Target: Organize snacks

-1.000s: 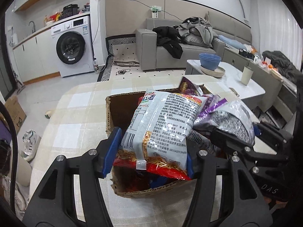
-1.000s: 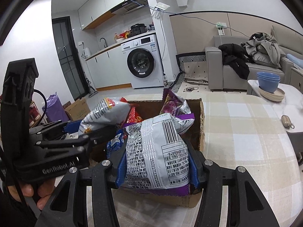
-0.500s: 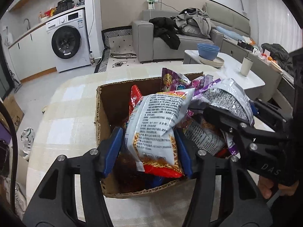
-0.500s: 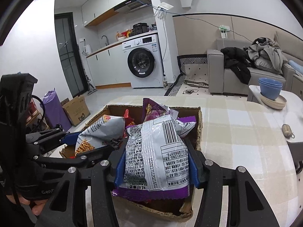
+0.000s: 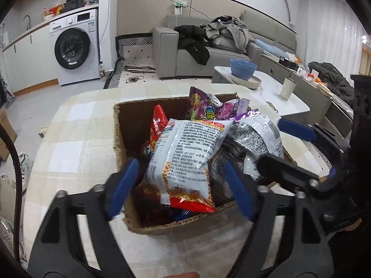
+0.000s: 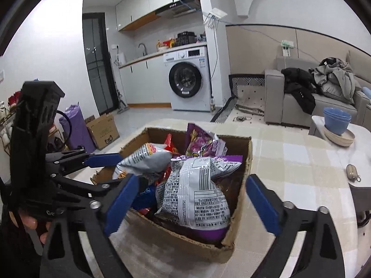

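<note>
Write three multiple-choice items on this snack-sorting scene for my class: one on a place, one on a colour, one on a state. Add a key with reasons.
1. Where do the snack bags lie?
A. in a cardboard box
B. on the sofa
C. on the floor

2. What colour are the gripper pads?
A. red
B. blue
C. yellow

3. How does the right gripper stand?
A. shut on a bag
B. open
C. out of view

Key: A, the bags fill the cardboard box; B, the pads are blue; B, the right gripper has just been opening, its pads clear of the silver-and-purple bag.

both grippers, left and right, jaws just spread apart
</note>
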`<state>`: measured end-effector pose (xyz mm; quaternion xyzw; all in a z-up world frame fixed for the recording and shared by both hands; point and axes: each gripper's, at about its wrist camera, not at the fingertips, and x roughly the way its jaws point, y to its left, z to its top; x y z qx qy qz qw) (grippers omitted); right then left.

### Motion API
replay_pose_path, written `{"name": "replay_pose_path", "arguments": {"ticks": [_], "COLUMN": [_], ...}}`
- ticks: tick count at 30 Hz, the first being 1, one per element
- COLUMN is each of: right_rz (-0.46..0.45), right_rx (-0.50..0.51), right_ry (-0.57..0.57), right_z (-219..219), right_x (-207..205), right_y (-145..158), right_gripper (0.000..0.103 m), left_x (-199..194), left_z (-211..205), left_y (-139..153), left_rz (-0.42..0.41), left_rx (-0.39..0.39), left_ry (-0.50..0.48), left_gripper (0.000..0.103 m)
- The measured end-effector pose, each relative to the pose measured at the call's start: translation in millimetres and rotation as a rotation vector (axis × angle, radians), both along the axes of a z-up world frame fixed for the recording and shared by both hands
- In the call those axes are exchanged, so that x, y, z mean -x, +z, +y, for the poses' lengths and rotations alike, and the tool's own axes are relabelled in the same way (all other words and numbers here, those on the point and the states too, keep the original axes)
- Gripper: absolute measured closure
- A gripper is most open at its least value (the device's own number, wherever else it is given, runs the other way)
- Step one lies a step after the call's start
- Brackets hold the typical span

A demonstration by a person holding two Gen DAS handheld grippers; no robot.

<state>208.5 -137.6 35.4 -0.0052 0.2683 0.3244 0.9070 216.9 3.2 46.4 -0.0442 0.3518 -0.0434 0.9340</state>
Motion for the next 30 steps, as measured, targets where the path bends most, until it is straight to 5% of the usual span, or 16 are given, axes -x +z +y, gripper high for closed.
{"name": "replay_pose_path", "arguments": {"ticks": [4, 15, 30], "right_rz": [-0.01, -0.096, -0.123], "right_rx": [-0.025, -0.102, -0.118], "right_ry": [-0.018, -0.077, -0.032], "right_z": [-16.3, -43.3, -38.7], "right_x": [10.0, 49.1, 90.1], "right_y": [2.9, -5.6, -12.0], "right_gripper": [0.001, 0.0, 0.0], "left_x": [17.8, 82.5, 125.4], "left_z": [5.4, 21.8, 28.0], "left_y": [10.7, 14.3, -13.1], "left_rz": [-0.041, -0.202, -0.233], "left_rx": [0.0, 0.001, -0.014], "left_ry": [0.003, 0.071, 0.075], "left_gripper": [0.0, 0.001, 0.001]}}
